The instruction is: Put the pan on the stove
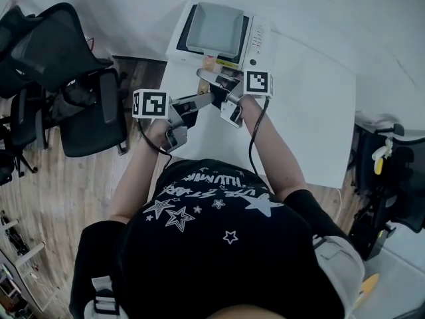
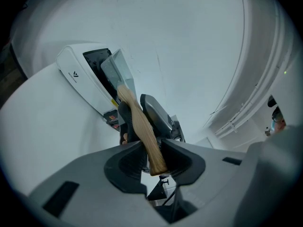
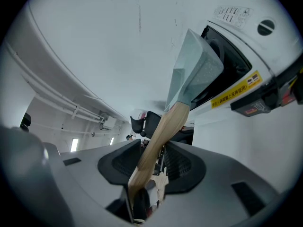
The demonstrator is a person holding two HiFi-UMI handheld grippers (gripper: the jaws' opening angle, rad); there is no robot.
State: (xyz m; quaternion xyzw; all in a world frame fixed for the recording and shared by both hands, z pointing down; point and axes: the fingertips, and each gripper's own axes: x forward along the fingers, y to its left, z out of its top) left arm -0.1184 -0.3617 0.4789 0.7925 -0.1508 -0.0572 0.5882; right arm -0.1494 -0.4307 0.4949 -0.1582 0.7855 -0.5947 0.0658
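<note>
Clamping the wooden handle (image 2: 142, 131) between their pads, the left gripper (image 2: 151, 152) and right gripper (image 3: 154, 160) both grip it, with the square grey pan (image 1: 212, 28) ahead over the white stove (image 1: 178, 42) at the table's (image 1: 312, 111) far edge. Only the head view shows the pan's flat inside and the stove's control strip (image 1: 257, 42); only the gripper views show the handle wedged in the jaws.

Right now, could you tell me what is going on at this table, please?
A person is holding a square grey pan by its wooden handle with both grippers: the left tongs and the right tongs are each clamped on it. The pan sits over the black top of the white stove at the far edge of the white table; whether it already rests there is unclear.
</note>
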